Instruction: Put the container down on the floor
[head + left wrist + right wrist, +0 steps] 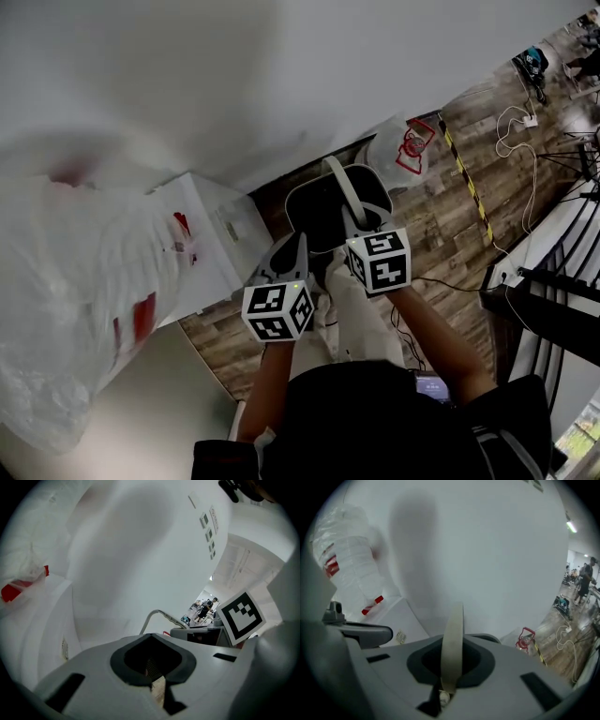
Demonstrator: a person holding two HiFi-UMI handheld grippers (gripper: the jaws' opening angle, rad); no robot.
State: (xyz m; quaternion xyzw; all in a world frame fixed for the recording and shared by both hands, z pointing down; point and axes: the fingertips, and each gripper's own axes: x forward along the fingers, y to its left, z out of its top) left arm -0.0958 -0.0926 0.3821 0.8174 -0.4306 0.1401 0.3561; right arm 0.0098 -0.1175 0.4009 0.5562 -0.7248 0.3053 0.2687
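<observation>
A dark container (319, 214) with a pale arched handle (342, 192) hangs over the wooden floor (441, 225), straight ahead of me. My right gripper (359, 234) is shut on that handle (452, 644), which runs as a pale band up out of its jaws (443, 694). My left gripper (289, 255) reaches the container's left rim. Its jaws (157, 686) stand closed, with only a thin pale sliver showing between them. From the left gripper view the handle (159, 615) arches just ahead. The container's underside is hidden.
A white box (211, 234) stands against the white wall at the left. A clear plastic bag (84, 291) with red print bulges in front of it. A bag with a red lantern (408, 145), a yellow-black strip (466, 178), cables (520, 131) and a dark railing (553, 300) lie to the right.
</observation>
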